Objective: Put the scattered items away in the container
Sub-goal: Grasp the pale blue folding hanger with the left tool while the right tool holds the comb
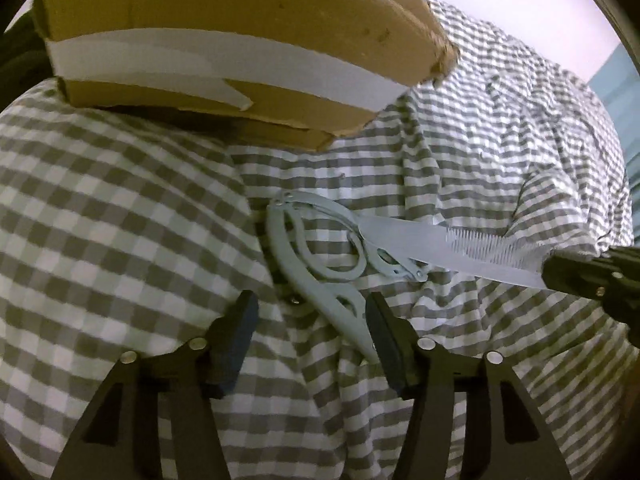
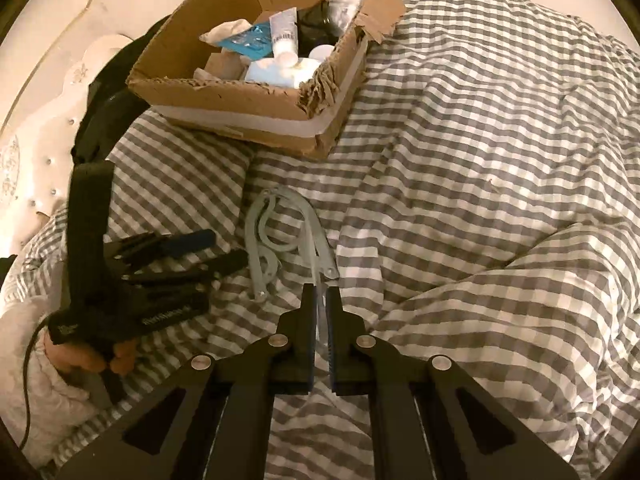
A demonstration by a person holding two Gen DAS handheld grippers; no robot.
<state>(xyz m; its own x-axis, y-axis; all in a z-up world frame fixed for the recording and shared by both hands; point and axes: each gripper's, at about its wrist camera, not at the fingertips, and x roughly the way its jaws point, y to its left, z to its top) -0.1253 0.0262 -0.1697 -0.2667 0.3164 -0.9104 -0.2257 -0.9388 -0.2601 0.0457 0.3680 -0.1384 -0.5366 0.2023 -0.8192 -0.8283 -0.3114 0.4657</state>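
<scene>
A pale grey folding comb-and-handle tool (image 1: 320, 248) lies on the checked bedcover. Its toothed blade (image 1: 472, 252) runs right into my right gripper (image 1: 560, 272). In the right wrist view my right gripper (image 2: 319, 300) is shut on that blade, with the looped handles (image 2: 276, 240) ahead of it. My left gripper (image 1: 308, 312) is open, its right finger touching one handle; it also shows in the right wrist view (image 2: 224, 248). The cardboard box (image 2: 224, 92), the container, stands beyond with several items inside.
The checked bedcover (image 2: 480, 160) is rumpled, with a raised fold at the right. A padded white headboard (image 2: 48, 120) and a dark garment (image 2: 108, 108) lie left of the box. The box's torn corner (image 1: 436, 40) overhangs the cover.
</scene>
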